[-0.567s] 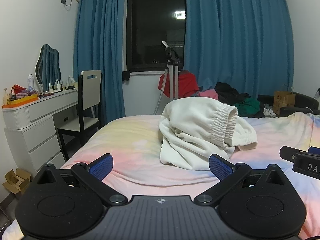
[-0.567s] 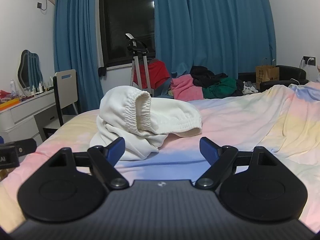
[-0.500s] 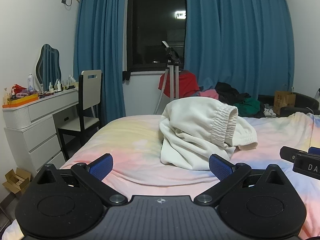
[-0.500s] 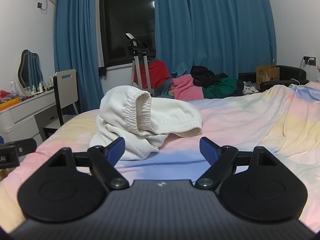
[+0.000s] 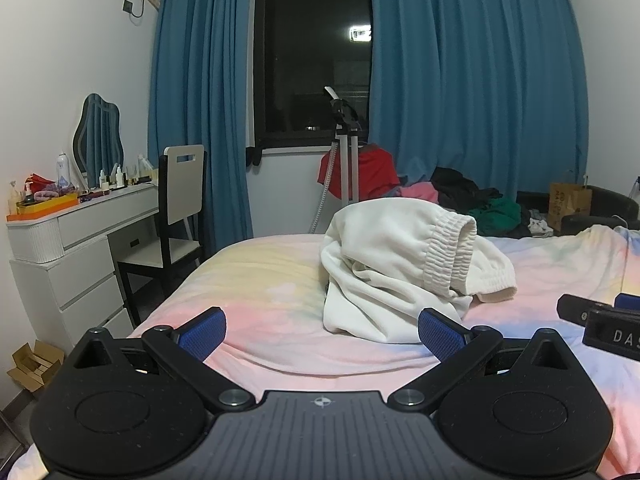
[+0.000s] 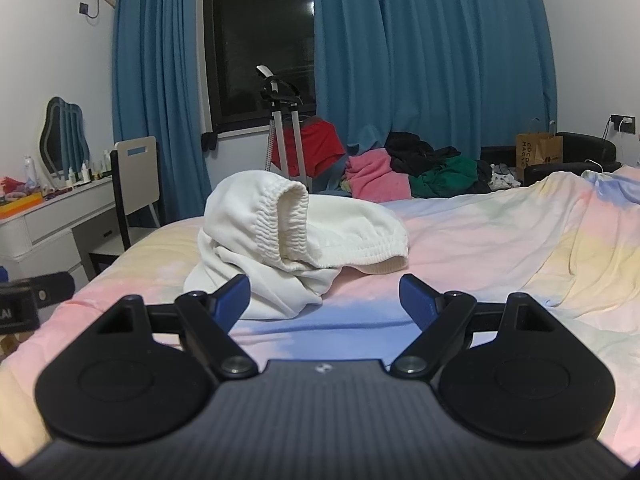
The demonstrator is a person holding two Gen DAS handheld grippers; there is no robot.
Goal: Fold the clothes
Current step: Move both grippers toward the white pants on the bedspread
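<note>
A crumpled cream-white garment (image 5: 400, 264) with an elastic waistband lies heaped on the pastel bedspread (image 5: 260, 280). My left gripper (image 5: 322, 330) hovers low over the bed just in front of the heap, open, with nothing between its blue pads. In the right wrist view the same garment (image 6: 288, 232) sits ahead and slightly left. My right gripper (image 6: 324, 296) is open and empty just short of it. The right gripper's tip shows at the left view's right edge (image 5: 600, 320).
A white dresser (image 5: 80, 248) with bottles and a mirror stands left, with a chair (image 5: 180, 216) beside it. Behind the bed are a tripod (image 5: 346, 152), a pile of coloured clothes (image 6: 412, 172), a paper bag (image 6: 538, 150) and blue curtains (image 5: 472, 100).
</note>
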